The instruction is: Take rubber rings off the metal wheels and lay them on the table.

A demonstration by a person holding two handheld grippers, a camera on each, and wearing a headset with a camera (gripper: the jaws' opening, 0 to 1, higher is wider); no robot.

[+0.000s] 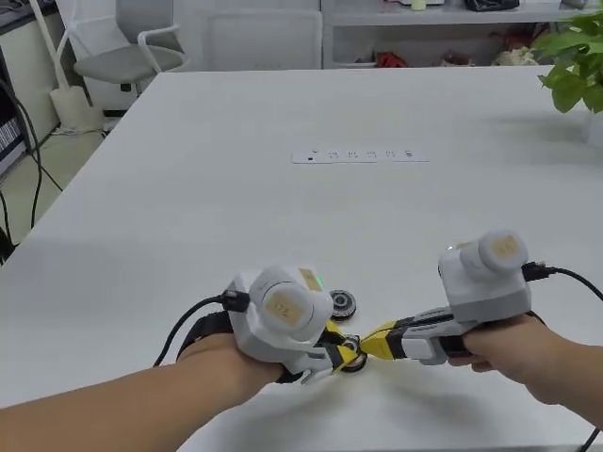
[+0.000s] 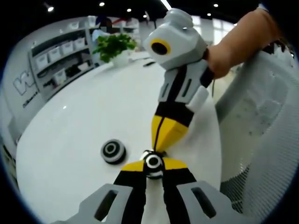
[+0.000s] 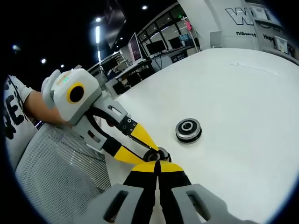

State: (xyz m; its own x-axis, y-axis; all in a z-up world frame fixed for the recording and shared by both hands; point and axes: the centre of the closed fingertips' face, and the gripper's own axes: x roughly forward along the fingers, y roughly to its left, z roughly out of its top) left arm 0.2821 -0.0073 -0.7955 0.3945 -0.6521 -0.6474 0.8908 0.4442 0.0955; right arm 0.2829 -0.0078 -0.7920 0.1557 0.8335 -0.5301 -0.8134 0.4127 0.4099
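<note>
While a wall [image 3: 224, 28] shows "W", the left claw [image 2: 153, 164] clamps a wheel [image 2: 153, 161], the right claw [image 3: 159, 164] nipping its ring [image 3: 163, 152].

Smooth, faintly glossy white table [image 1: 188, 188]; wheel [image 3: 188, 129], matt black rubber around a perhaps polished metal hub.

Far wall [image 3: 219, 18], my right gripper view: big white lettering [image 3: 239, 15] starting "W", the rest cut off; smaller line [image 3: 248, 33] beneath, roughly "Diligent".
Shelf wall [image 2: 35, 70], my left gripper view: large "W" [image 2: 22, 84].
Shirt [image 3: 13, 112]: dark letters, unreadable.
</note>
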